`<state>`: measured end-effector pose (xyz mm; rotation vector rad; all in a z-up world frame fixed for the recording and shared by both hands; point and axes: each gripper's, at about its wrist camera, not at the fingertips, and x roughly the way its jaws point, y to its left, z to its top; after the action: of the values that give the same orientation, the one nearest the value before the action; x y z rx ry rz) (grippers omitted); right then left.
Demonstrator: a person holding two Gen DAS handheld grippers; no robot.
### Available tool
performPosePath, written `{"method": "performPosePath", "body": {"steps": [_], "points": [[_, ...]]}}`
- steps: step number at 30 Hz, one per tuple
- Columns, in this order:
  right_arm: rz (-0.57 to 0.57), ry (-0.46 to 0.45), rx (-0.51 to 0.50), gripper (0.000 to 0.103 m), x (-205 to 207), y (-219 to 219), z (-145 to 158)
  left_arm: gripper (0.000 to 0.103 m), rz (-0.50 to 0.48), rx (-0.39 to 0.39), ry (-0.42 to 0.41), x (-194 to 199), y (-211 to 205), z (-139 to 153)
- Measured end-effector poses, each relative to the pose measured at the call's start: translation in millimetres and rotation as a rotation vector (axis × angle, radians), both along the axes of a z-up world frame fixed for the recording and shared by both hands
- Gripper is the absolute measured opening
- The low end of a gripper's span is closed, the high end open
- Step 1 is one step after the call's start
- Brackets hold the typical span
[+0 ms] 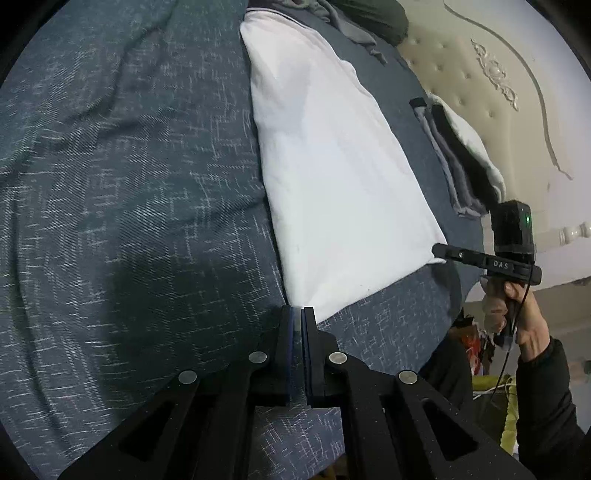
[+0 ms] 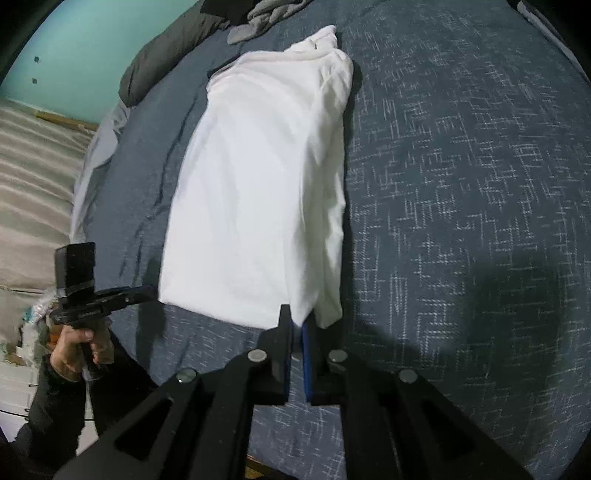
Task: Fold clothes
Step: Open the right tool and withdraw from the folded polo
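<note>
Looking along your left gripper (image 1: 297, 314), you see its jaws clenched on one near corner of the white garment (image 1: 325, 177), which lies as a long folded strip on the blue-grey bedspread (image 1: 129, 184), running away from the fingertips toward the far end of the bed. To the right of the jaws, at the garment's other near corner, your right gripper (image 1: 441, 251) meets the cloth, held by your right hand (image 1: 517, 306) in a dark sleeve. Beyond that gripper a small stack of folded clothes (image 1: 461, 158), grey, dark and white, sits by the cream tufted headboard (image 1: 517, 92). Far ahead of the jaws, past the garment's end, lies a heap of grey clothing (image 1: 347, 22). Turning to the right wrist view, your right gripper (image 2: 299, 317) has its jaws closed on the garment's (image 2: 258, 184) near corner, the white cloth caught between the blue pads, with a thicker folded edge just right of the fingertips. To the left of these jaws your left gripper (image 2: 144, 293) touches the opposite near corner, your left hand (image 2: 79, 350) wrapped around its handle. Ahead and to the left, a dark jacket (image 2: 166, 55) and a crumpled grey garment (image 2: 266, 18) rest at the bedspread's (image 2: 461, 184) far edge. No container shows in either view.
</note>
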<state>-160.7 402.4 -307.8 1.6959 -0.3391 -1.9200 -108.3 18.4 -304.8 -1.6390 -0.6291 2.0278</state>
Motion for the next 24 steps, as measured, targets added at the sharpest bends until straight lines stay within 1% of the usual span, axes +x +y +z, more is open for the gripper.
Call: {"method": "performPosePath", "body": {"steps": [1,3,5,6,8,13,17,18,20,24], "points": [[-0.004,0.004,-0.001,0.008,0,1,1,0.004,0.007,-0.003,0.002,-1,-2,1],[-0.017,0.011,0.027,0.011,-1,2,3,0.005,0.018,-0.003,0.005,-3,-4,1],[-0.039,0.018,0.042,0.019,-2,4,4,0.008,0.025,-0.002,0.006,-6,-2,1],[-0.054,0.022,0.043,0.019,-4,5,4,0.010,0.027,-0.002,0.006,-8,0,1],[-0.061,0.030,0.043,0.020,-6,4,5,0.013,0.025,0.003,0.010,-11,5,0],[-0.047,0.017,0.080,0.020,-6,-8,-3,0.013,0.003,0.000,-0.001,-17,18,-7],[-0.046,0.003,0.089,0.020,-4,-10,-13,0.012,-0.005,-0.002,0.004,-16,18,-8],[-0.047,0.002,0.092,0.020,-3,-11,-14,0.011,-0.007,-0.003,0.006,-16,18,-7],[-0.047,0.002,0.095,0.020,-1,-12,-16,0.006,-0.009,-0.006,0.011,-15,17,-7],[-0.041,0.006,0.100,0.020,2,-13,-16,0.004,-0.014,-0.012,0.019,-13,14,-5]]}}
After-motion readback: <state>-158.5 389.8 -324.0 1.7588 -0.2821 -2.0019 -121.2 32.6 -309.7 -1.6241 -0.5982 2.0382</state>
